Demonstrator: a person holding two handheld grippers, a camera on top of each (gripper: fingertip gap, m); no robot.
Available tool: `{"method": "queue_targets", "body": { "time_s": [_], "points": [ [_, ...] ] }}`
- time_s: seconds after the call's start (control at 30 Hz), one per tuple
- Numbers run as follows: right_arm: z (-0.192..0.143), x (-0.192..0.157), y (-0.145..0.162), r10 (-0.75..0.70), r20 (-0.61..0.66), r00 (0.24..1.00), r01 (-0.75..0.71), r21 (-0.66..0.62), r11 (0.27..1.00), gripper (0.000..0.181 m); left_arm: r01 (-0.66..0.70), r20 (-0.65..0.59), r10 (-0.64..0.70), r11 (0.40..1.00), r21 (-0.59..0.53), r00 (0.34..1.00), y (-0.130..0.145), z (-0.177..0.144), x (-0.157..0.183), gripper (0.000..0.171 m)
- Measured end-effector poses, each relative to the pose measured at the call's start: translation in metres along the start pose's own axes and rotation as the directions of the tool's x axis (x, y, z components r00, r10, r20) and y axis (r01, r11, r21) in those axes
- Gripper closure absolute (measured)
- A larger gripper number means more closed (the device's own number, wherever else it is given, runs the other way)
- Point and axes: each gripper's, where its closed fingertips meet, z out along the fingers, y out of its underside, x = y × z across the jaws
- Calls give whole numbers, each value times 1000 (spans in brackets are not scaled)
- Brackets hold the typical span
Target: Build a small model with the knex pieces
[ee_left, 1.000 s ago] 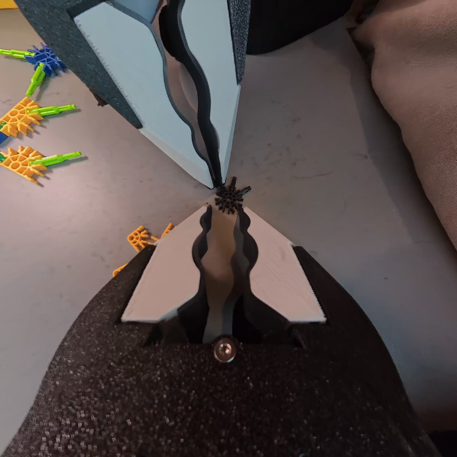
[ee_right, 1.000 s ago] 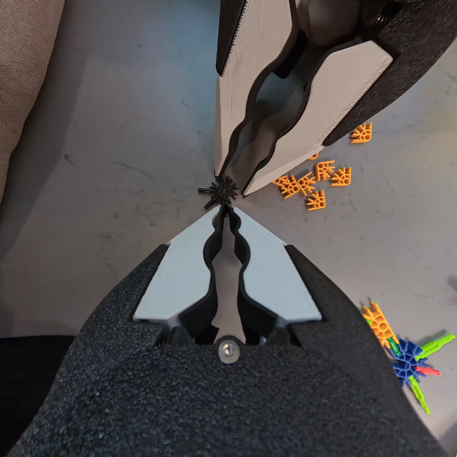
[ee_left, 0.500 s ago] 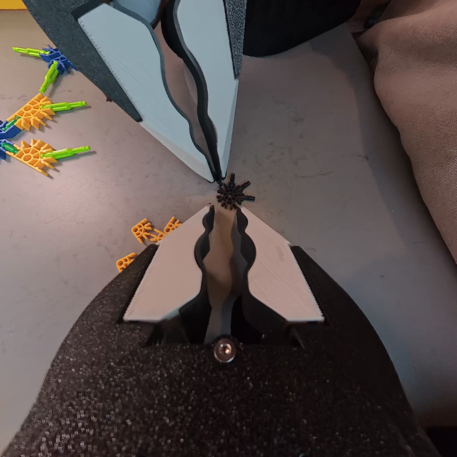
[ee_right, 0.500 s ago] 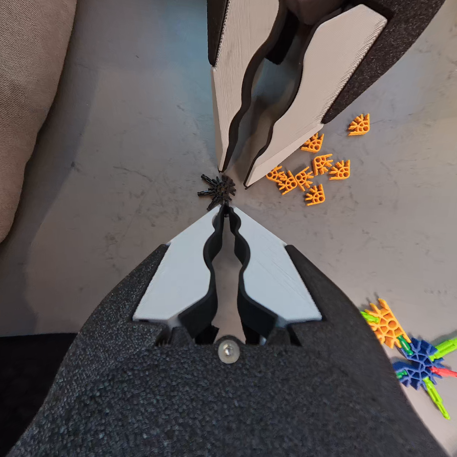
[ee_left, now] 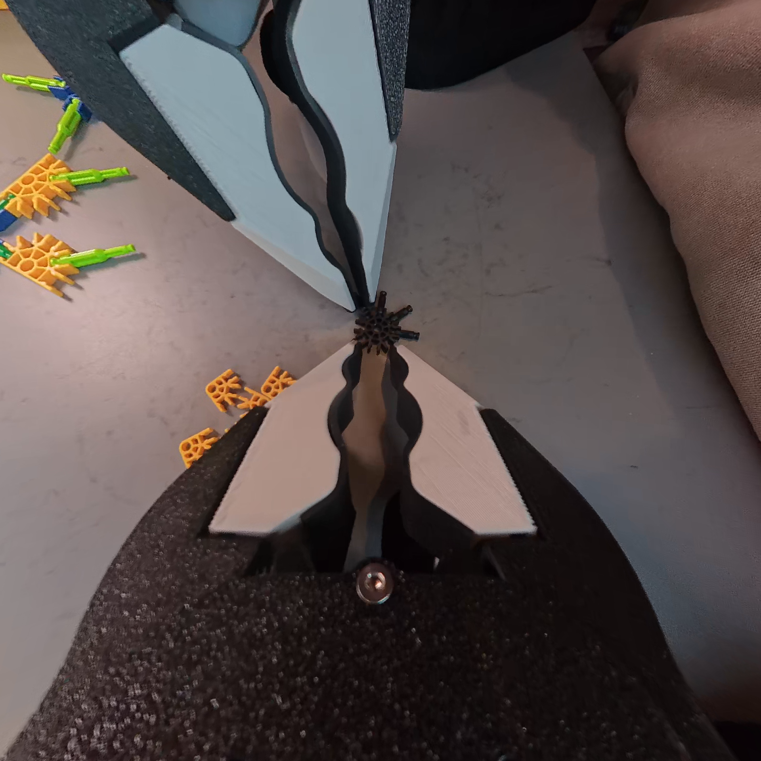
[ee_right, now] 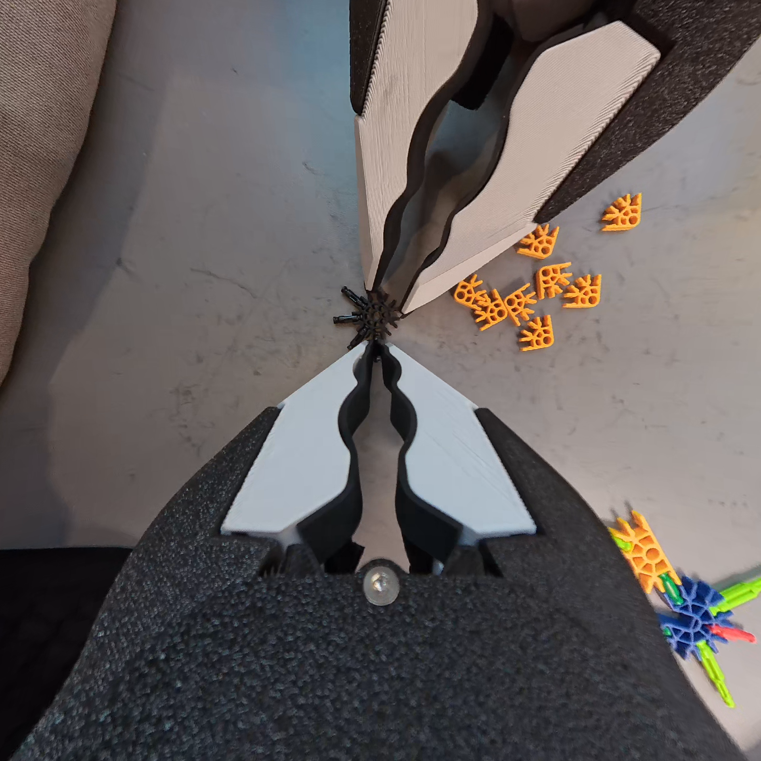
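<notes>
Black snowflake-shaped connector point(ee_left: 376, 329) with short black rods plugged into it sits between our two grippers above the grey tabletop point(ee_left: 514, 230): our left gripper point(ee_left: 372, 350) pinches its near edge with fingers nearly together, and our right gripper point(ee_right: 375, 350) has fingers pressed together on a thin black rod on the connector's opposite side. In the right wrist view, loose orange connectors point(ee_right: 531, 296) lie to the right, a blue hub with green rods point(ee_right: 696, 622) sits near right, and a beige cushion point(ee_right: 37, 144) borders the far left.
</notes>
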Motion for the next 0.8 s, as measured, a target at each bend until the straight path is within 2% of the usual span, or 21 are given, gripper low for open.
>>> {"method": "queue_targets", "body": {
  "time_s": [0.47, 0.6, 0.8],
  "points": [
    [-1, -1, -2, 2, 16, 1000, -2, 1, 1000, 176, 0, -1, 0, 1000, 5, 1000, 0, 0, 0, 159],
    [-6, -1, -8, 11, 20, 1000, -12, 32, 999, 181, 1, -1, -1, 1000, 5, 1000, 0, 1, 1, 159],
    [0, -1, -5, 23, 27, 999, -23, -1, 1000, 181, -1, 0, 1, 1000, 5, 1000, 0, 1, 1, 159]
  ]
}}
